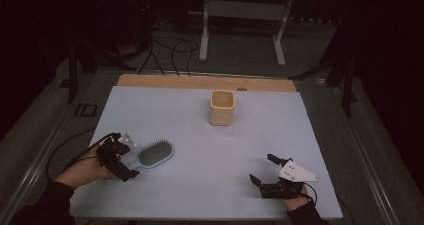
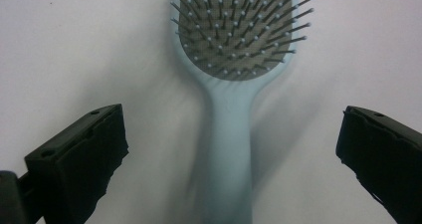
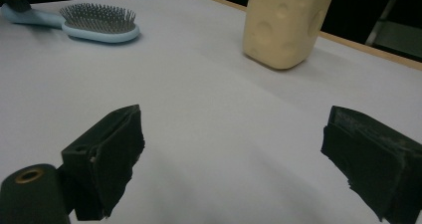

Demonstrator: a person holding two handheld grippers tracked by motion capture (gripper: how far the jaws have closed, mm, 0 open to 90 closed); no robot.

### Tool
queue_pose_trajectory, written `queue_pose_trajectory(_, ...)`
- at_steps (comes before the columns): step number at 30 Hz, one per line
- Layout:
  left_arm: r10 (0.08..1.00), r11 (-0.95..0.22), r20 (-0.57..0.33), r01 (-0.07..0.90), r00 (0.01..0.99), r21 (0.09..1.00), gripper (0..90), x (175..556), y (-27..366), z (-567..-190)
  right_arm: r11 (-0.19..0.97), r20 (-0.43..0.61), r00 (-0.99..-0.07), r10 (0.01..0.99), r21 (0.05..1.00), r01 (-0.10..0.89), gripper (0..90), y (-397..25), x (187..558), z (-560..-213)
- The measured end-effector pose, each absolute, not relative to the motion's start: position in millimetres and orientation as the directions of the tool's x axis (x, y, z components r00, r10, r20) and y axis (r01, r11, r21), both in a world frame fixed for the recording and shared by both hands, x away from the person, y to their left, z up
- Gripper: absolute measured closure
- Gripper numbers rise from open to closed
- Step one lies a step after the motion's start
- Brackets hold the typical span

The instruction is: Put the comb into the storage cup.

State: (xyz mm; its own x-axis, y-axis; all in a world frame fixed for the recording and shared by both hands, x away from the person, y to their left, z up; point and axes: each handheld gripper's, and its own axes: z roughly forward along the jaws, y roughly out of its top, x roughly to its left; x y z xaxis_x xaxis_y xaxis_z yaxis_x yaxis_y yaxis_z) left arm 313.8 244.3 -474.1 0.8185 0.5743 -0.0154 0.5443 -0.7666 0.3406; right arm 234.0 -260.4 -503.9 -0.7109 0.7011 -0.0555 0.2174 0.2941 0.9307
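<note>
Between the wide-open jaws of the left gripper (image 2: 231, 149) lay the handle of a pale blue hairbrush (image 2: 234, 84), bristles up, its head pointing away from the tongs; neither jaw touched the handle yet, and the straddling stance looked like the set-up for a grip on the thin part, which should be easier to clamp than the broad head. In the high view the same left gripper (image 1: 116, 157) sat at the brush's handle end, with the brush (image 1: 152, 155) angled away from it toward the middle of the table. The right gripper (image 1: 275, 177) rested low near the person's edge, well apart from the brush, its jaws also spread with nothing between them; it seemed to be waiting its turn. Ahead of the right tongs and farther off stood a cream-coloured cup (image 3: 286, 22) with dimpled sides, upright and open at the top (image 1: 222, 107), probably the place meant for the brush, since it stood alone and within reach of both hands. The surface was a smooth pale sheet (image 1: 200, 185) laid over a wooden board whose bare strip (image 1: 200, 81) showed beyond the cup. The room around was dark, with cables (image 1: 170, 50) trailing on the floor and a white metal stand (image 1: 240, 20) behind the table.
</note>
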Motion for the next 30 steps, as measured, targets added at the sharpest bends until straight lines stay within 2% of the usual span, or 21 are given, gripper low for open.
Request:
queue_pose_trajectory(8, 0.571, -0.775, -0.011, 0.543, 0.821, 0.323, 6.3, 318, 243, -485, 0.297, -0.061, -0.711, 0.7, 0.931, 0.213, 9.0, -260, 234, -504)
queue_pose_trajectory(10, 0.569, -0.774, -0.018, 0.543, 0.822, 0.325, 13.3, 318, 244, -485, 0.295, -0.058, -0.711, 0.701, 0.931, 0.215, 9.0, -260, 234, -504)
queue_pose_trajectory(15, 0.55, -0.801, -0.007, 0.53, 0.835, 0.28, 19.0, 318, 238, -489, 0.297, -0.06, -0.712, 0.7, 0.931, 0.213, 9.0, -260, 234, -504)
queue_pose_trajectory(22, 0.55, -0.81, 0.009, 0.531, 0.835, 0.248, 34.5, 319, 232, -491, 0.293, -0.057, -0.71, 0.702, 0.931, 0.215, 9.0, -260, 233, -503)
queue_pose_trajectory(30, 0.539, -0.823, 0.012, 0.524, 0.842, 0.22, 57.5, 321, 226, -488, 0.293, -0.057, -0.711, 0.701, 0.932, 0.215, 9.0, -260, 233, -503)
